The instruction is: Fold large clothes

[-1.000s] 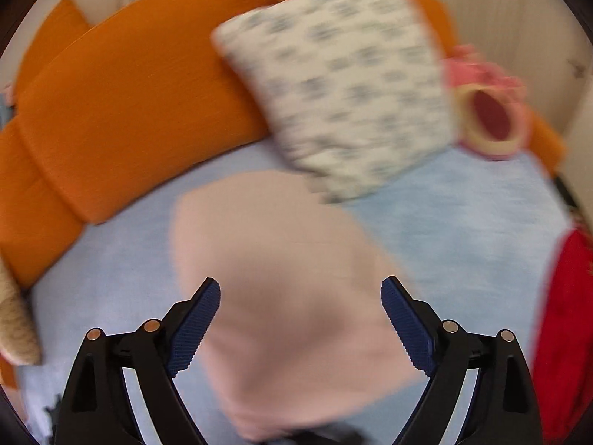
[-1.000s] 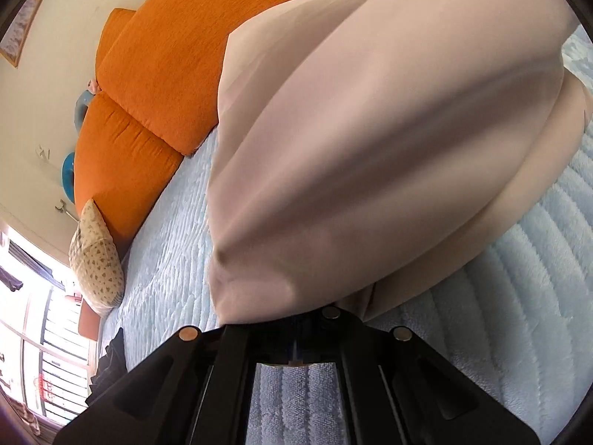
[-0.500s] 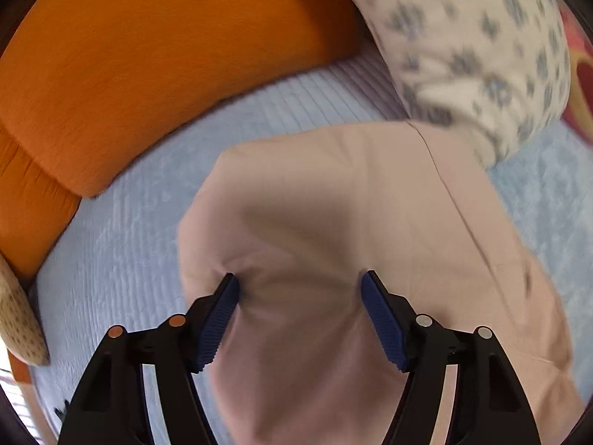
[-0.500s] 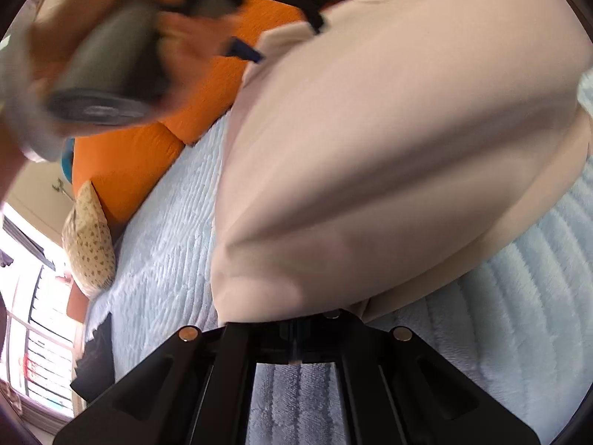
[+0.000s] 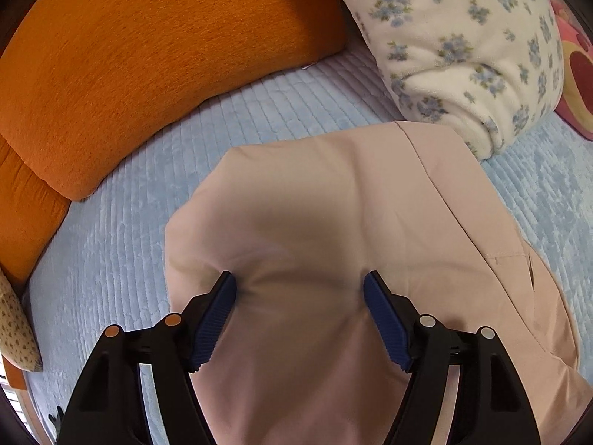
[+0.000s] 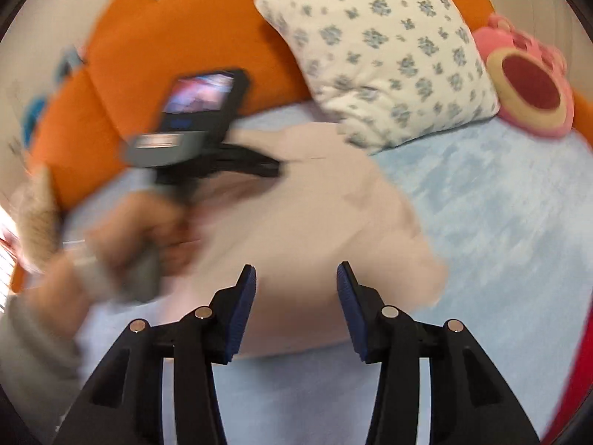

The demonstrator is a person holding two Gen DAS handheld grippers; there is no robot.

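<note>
garment: your pale pink garment point(image 5: 333, 244), smooth thin woven cloth, folded into a rough slab with a stitched seam; it lies mid-bed on the bed cover point(image 5: 122, 244), far end just beside the floral pillow point(image 5: 456, 48).
left tongs point(image 5: 299, 289): wide apart, ribbed blue pads point(image 5: 217, 319) pressed down into the cloth, dimpling it at both tips; fabric bulges between them, not pinched.
right tongs point(image 6: 295, 280): opening, above the garment's near edge, nothing between the pads.
bed cover: light blue, ribbed plush.
bolsters point(image 5: 141, 55): orange, coarse weave, along the bed's back edge.
pillow: cream fleece, blue flower print.
plush toy point(image 6: 526, 81): pink, round, far right corner.
writing: none readable; right view blurred.
</note>
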